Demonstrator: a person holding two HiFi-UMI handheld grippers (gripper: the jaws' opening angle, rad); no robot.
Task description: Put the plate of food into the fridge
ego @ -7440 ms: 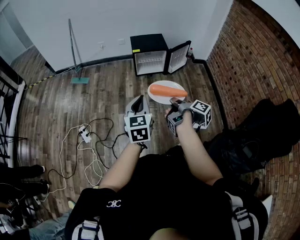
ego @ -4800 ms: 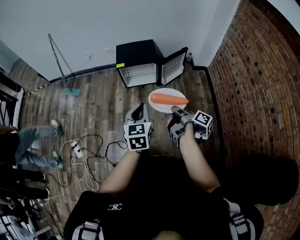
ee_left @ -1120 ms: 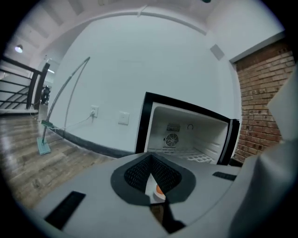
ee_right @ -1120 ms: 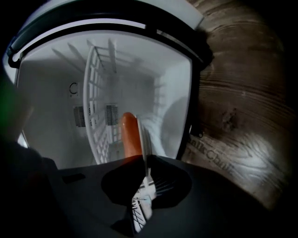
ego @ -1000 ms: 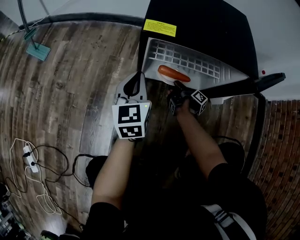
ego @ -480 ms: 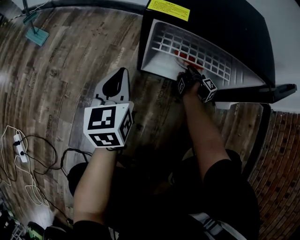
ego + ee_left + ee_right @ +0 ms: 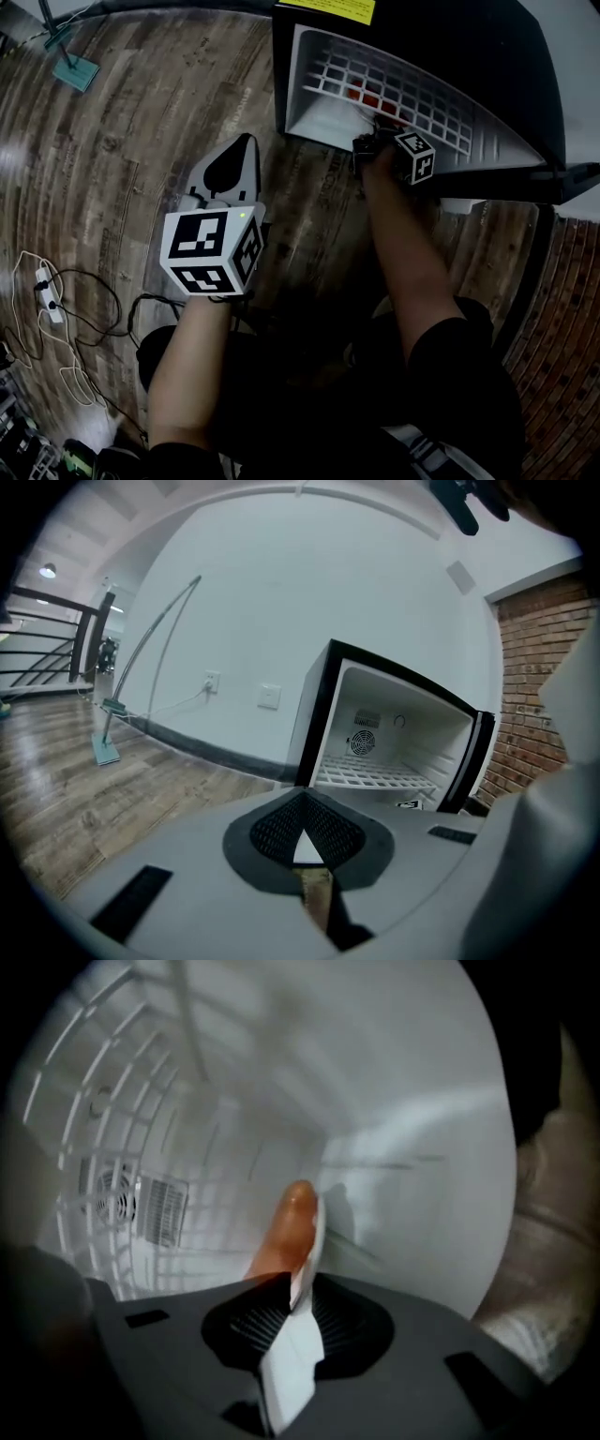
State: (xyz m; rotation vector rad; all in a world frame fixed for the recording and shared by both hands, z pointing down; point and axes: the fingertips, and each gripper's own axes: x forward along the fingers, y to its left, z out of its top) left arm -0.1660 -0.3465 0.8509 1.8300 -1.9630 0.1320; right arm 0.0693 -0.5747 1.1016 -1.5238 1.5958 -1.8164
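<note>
Placing step: right gripper (image 7: 292,1288) reached inside fridge (image 7: 441,47), jaws just loosening on plate (image 7: 289,1358) rim. Left gripper (image 7: 302,817) closed, empty. Next: likely release fully, back out level.

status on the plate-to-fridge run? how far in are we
Done: fridge door open, plate with the orange food is inside, under the wire shelf. In hand: right claw is at the rim; its jaws have just been opening with the rim between them, and no gap shows yet. Left claw shut, empty, outside. To do: let go, pull out, close the door.
</note>
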